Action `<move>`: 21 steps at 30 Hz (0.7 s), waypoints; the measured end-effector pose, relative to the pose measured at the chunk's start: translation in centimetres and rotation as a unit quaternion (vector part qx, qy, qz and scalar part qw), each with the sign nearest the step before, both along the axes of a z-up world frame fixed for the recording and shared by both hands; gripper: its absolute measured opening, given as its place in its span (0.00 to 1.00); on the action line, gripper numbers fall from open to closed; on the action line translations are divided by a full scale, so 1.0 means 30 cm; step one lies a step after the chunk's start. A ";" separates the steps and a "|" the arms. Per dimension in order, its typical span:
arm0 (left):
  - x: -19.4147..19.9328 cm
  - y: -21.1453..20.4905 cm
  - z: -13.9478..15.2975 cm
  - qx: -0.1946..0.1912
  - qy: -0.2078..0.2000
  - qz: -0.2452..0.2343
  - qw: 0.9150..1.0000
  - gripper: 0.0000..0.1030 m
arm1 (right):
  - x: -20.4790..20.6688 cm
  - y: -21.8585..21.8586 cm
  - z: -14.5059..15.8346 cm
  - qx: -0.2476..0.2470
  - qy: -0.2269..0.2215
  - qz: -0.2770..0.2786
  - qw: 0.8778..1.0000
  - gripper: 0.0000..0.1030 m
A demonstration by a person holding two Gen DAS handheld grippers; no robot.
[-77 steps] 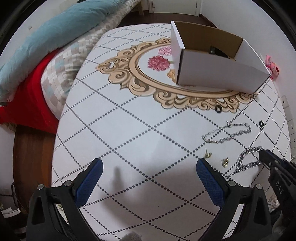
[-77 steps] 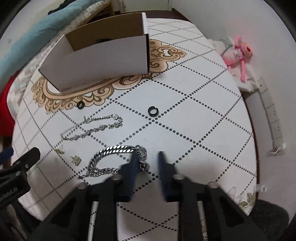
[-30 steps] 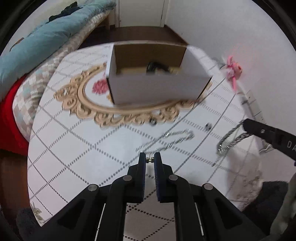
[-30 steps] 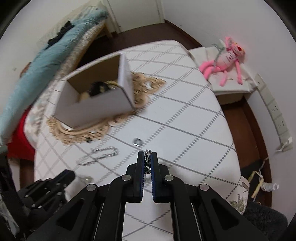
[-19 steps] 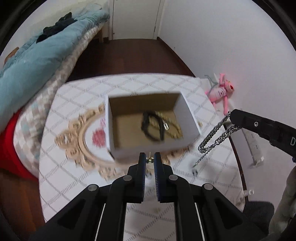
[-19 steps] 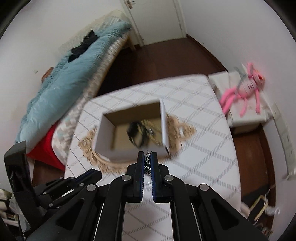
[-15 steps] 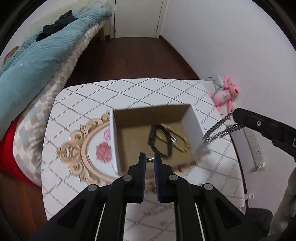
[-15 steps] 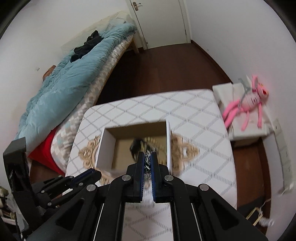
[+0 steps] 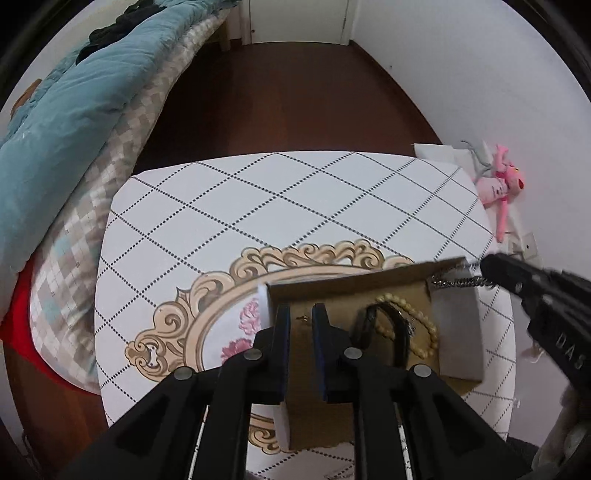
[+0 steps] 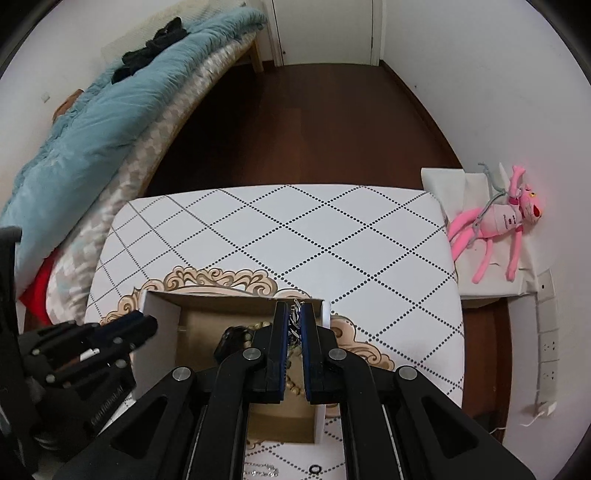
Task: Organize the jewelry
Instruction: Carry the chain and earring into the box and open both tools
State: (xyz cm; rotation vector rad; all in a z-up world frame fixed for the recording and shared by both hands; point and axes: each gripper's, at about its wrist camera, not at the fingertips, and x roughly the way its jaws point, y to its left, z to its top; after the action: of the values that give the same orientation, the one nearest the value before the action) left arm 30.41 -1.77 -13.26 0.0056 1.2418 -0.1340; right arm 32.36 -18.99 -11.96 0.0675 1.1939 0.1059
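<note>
Here your left tongs (image 9: 298, 320) stood slightly spread around an earring (image 9: 303, 318), your right tongs (image 10: 294, 325) pinched a chain (image 10: 294, 320) over the box (image 10: 159, 300); another chain (image 10: 260, 469) and a ring (image 10: 314, 469) remained outside.

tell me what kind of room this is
Most likely a bedroom at home: a bed with a teal duvet stands beside the patterned table, a pink plush toy lies by the wall, and a door opens off the dark wood floor.

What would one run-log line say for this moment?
left gripper: open, tiny gold earring between fingers | right gripper: shut on silver chain bracelet | both over cardboard box
</note>
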 end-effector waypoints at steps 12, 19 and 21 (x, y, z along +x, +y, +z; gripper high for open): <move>-0.034 0.055 0.021 0.048 -0.048 0.034 0.997 1.00 | -0.034 -0.026 -0.016 -0.040 0.004 0.000 0.999 0.65; -0.086 0.076 -0.008 0.056 -0.047 0.048 0.996 1.00 | -0.112 -0.018 -0.070 -0.077 0.008 0.005 0.997 1.00; -0.102 0.081 -0.002 0.055 -0.050 0.049 0.996 1.00 | -0.132 -0.020 -0.076 -0.082 0.004 0.003 0.997 1.00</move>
State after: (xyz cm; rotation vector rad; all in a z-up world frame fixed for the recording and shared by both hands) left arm 27.36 0.66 -13.32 0.0467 1.1457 0.0203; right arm 28.41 -19.58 -14.23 -0.0802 1.2063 0.0129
